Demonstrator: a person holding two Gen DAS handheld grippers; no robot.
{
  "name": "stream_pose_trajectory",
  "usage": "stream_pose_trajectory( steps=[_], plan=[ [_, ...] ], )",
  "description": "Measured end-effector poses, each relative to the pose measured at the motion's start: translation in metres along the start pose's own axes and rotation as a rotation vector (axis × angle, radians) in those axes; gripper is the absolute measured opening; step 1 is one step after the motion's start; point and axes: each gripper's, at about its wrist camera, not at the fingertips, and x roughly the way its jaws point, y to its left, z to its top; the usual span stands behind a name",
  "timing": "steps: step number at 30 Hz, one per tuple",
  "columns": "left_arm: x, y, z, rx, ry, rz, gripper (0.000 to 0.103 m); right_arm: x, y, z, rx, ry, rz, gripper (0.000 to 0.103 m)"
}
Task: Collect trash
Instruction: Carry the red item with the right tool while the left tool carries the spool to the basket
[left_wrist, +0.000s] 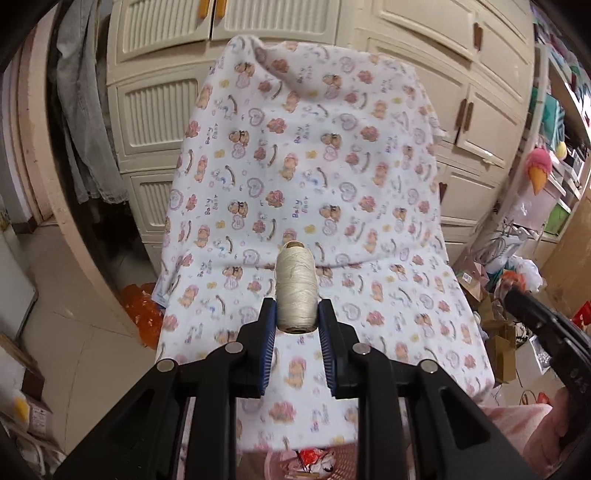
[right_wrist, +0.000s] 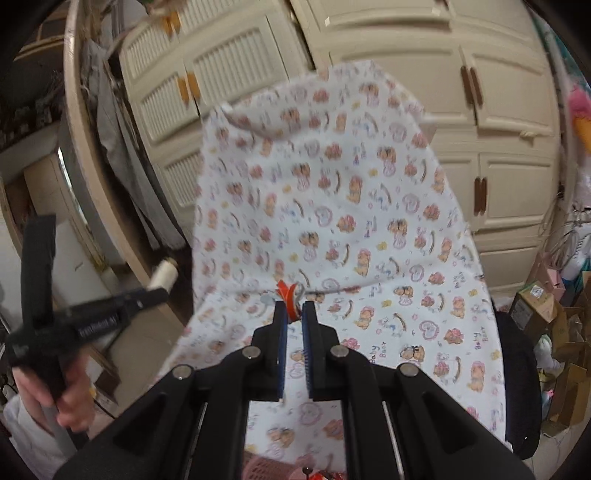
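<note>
Left hand-held gripper (left_wrist: 297, 314) clamps a cream thread spool (left_wrist: 296, 288) over the chair's printed cloth (left_wrist: 295, 166). Right hand-held gripper (right_wrist: 294, 314) pinches a red-orange scrap (right_wrist: 289, 293) above the pink basket (right_wrist: 269, 467)

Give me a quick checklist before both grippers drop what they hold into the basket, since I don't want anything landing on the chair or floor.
1. Left gripper grips the thread spool: ok, pinched near its lower end between both pads.
2. Right gripper grips the red wrapper: ok, though only by a small edge at the fingertips.
3. Pink basket lies below the left gripper: ok, its rim shows at the bottom edge.
4. Basket below the right gripper: ok, rim visible low in view.
5. Room left in the basket: cannot tell, mostly hidden.
6. Printed cloth free of the grippers: ok.
</note>
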Motion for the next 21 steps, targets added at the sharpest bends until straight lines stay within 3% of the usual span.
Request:
stream_pose_trajectory(
  steps=[4, 8, 13, 18, 21],
  plan=[
    [-0.024, -0.011, -0.023, 0.001, -0.004, -0.021, 0.021, -0.041, 0.025, -0.012, -0.032, -0.071, -0.007, 0.007],
    [-0.032, -0.016, -0.050, 0.000, -0.011, -0.013, 0.021, -0.064, 0.039, -0.034, -0.034, -0.080, 0.010, 0.007],
    [-0.013, -0.010, -0.090, -0.022, -0.023, -0.011, 0.021, -0.056, 0.038, -0.073, -0.029, -0.053, 0.017, 0.008],
    [0.017, -0.005, -0.122, 0.004, 0.093, -0.039, 0.021, -0.007, 0.023, -0.110, 0.005, 0.107, -0.008, 0.008],
    [0.037, -0.002, -0.137, -0.029, 0.207, -0.080, 0.021, 0.009, 0.020, -0.121, -0.018, 0.164, -0.022, 0.007]
  ],
)
